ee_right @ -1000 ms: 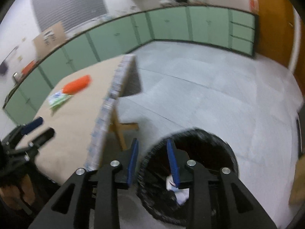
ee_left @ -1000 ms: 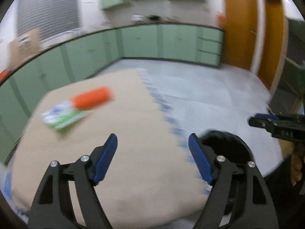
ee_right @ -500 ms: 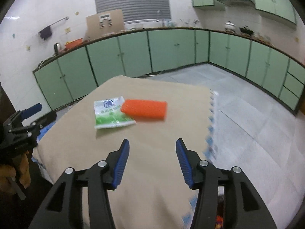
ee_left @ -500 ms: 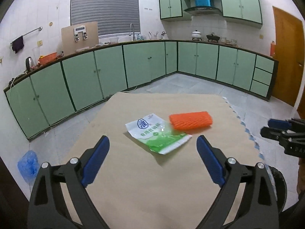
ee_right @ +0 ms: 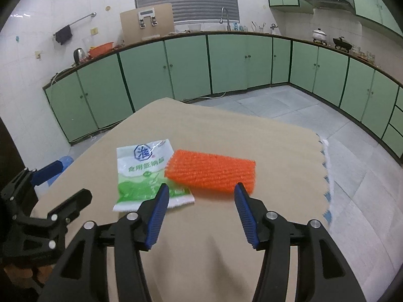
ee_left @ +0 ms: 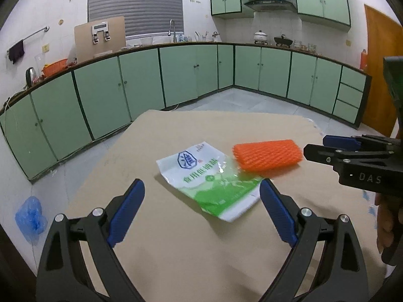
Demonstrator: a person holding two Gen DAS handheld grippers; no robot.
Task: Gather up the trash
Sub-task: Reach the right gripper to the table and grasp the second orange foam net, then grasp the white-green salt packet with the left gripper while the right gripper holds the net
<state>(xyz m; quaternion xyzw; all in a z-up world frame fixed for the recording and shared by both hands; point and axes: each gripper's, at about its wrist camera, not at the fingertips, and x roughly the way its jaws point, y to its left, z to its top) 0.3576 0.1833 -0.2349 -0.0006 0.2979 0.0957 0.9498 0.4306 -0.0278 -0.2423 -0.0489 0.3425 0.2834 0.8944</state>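
Left tongs point(ee_left: 201, 196): spread wide, gripping nothing, held above the tan table point(ee_left: 196, 251). Right tongs point(ee_right: 200, 197): likewise parted and empty, over the same table.

Trash items: a white-and-green plastic packet point(ee_left: 209, 178) lies flat just ahead of the left tongs, between the lines of its two blue fingers. An orange mesh sleeve point(ee_right: 211, 171) lies directly ahead of the right tongs; in the right wrist view its left end overlaps the packet's right edge, hiding part of it. Both rest on the table.

No container shows its contents. An orange basket point(ee_left: 54, 66) on the far counter beyond the left tongs is too small to inspect. A blue object point(ee_left: 30, 216) on the floor, left of the left tongs, is indistinct. The right tongs' body is cut off at the right edge of the left wrist view.
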